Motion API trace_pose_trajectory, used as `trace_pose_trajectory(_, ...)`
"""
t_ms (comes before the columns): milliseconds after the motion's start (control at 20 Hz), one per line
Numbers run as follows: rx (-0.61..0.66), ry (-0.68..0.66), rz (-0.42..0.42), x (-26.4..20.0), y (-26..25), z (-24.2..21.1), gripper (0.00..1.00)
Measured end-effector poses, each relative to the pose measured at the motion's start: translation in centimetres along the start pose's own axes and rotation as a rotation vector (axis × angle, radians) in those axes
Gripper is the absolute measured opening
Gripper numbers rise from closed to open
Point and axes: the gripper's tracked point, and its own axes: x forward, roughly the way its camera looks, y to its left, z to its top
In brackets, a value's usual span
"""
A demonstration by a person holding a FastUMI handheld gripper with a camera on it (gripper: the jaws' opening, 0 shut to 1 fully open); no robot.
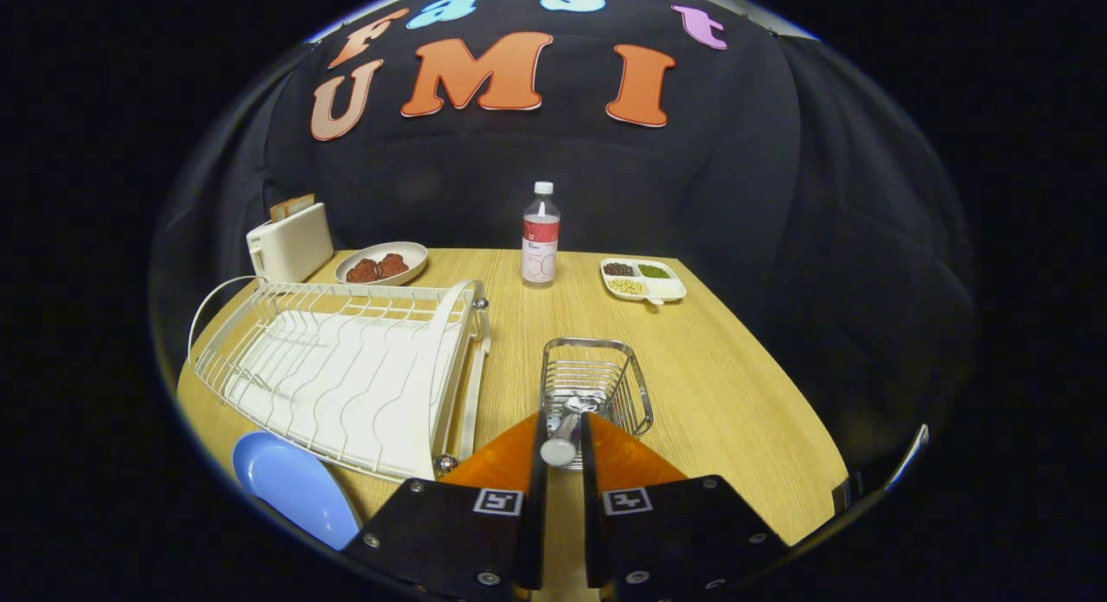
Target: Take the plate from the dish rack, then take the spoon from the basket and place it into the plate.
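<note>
Jaws grip the spoon [562, 442] handle over the wire basket [597, 386]; the blue plate [294, 489] lies on the counter [735, 394] beside the empty white dish rack [346, 368].

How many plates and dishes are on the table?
3: a blue plate beside the dish rack, a dish of brown food by the toaster, a divided dish right of the bottle.

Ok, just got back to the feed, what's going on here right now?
The gripper is closed on the spoon handle, holding it at the near edge of the wire basket. The blue plate is already out of the white dish rack, lying on the table beside the rack's near corner. The spoon has not yet gone into the plate.
</note>
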Motion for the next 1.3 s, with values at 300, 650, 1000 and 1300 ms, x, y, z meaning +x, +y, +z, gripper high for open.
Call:
trace_pose_trajectory(300, 0.037, -0.013, -0.016, -0.1, -1.1, 0.6, 0.05)
trace_pose_trajectory(650, 0.045, -0.066, -0.048, -2.7, -2.2, 3.1, 0.05)
trace_pose_trajectory(1000, 0.056, -0.157, -0.067, -8.2, -1.3, 7.9, 0.05)
trace_pose_trajectory(1300, 0.042, -0.233, -0.027, -14.5, 3.1, 10.2, 0.05)
